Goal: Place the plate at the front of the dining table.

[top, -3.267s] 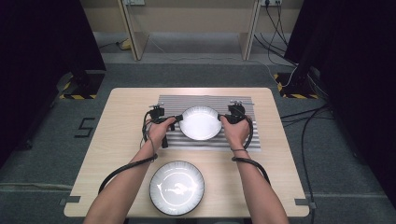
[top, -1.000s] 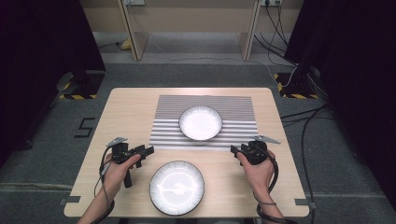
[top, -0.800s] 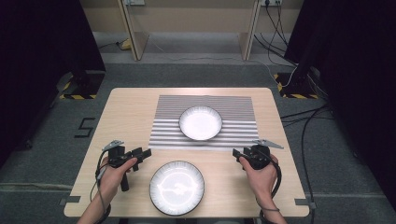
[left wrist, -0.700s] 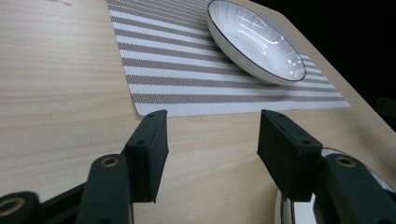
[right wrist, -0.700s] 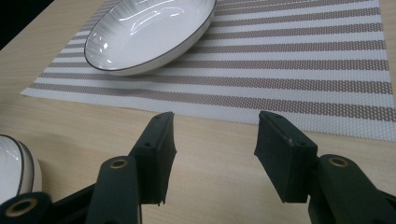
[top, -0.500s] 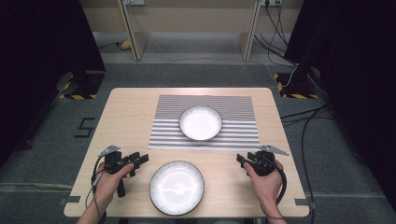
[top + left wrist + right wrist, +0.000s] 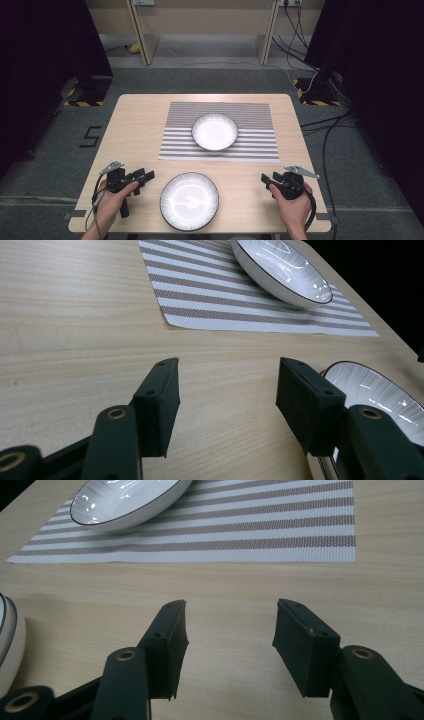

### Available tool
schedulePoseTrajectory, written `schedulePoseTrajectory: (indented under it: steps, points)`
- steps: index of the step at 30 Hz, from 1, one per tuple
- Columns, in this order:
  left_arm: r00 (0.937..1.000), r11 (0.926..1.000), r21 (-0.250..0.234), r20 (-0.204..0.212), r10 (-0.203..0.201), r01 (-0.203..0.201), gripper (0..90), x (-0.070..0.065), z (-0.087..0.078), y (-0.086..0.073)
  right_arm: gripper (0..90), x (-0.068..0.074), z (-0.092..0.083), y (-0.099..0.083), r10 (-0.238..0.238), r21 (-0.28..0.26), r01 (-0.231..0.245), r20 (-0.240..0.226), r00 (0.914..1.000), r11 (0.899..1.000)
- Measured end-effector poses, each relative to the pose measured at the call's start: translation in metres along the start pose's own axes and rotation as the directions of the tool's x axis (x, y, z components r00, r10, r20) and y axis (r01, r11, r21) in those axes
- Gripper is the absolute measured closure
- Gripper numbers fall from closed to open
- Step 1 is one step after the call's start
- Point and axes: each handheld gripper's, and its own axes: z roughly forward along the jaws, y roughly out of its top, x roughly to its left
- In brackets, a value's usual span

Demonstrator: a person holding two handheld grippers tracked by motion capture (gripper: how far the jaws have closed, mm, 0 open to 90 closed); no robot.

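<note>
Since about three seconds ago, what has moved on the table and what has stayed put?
Both grippers let go of the white bowl on the striped mat and drew back to the table's near edge. The left gripper now sits left of the near plate, the right gripper to its right, both with jaws open and empty. Bowl, mat and plate lie as before.

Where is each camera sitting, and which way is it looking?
High view: above the near table edge, looking forward and down at the striped mat, both bowls, hands and claws: left claw, right claw.
Left gripper view: on the left claw, low over the table, facing the near bowl; its open jaws show.
Right gripper view: on the right claw, facing the mat; open jaws show.
Shared: both gripper views see the far bowl.
</note>
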Motion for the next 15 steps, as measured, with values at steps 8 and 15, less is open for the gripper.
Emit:
schedulePoseTrajectory:
  steps: [8,15]
  points:
    - [0.9999,0.9996,-0.024,0.000,-0.013,0.013,41.9,0.001,0.001,-0.010,46.9,-0.003,-0.003,-0.007,0.010,-0.039,-0.010,-0.011,0.9999,0.999]
    - [1.0000,0.9993,-0.037,-0.004,0.001,-0.001,39.6,-0.001,0.002,-0.016,46.7,-0.004,-0.003,-0.013,0.024,-0.063,-0.025,-0.024,0.9994,0.998]
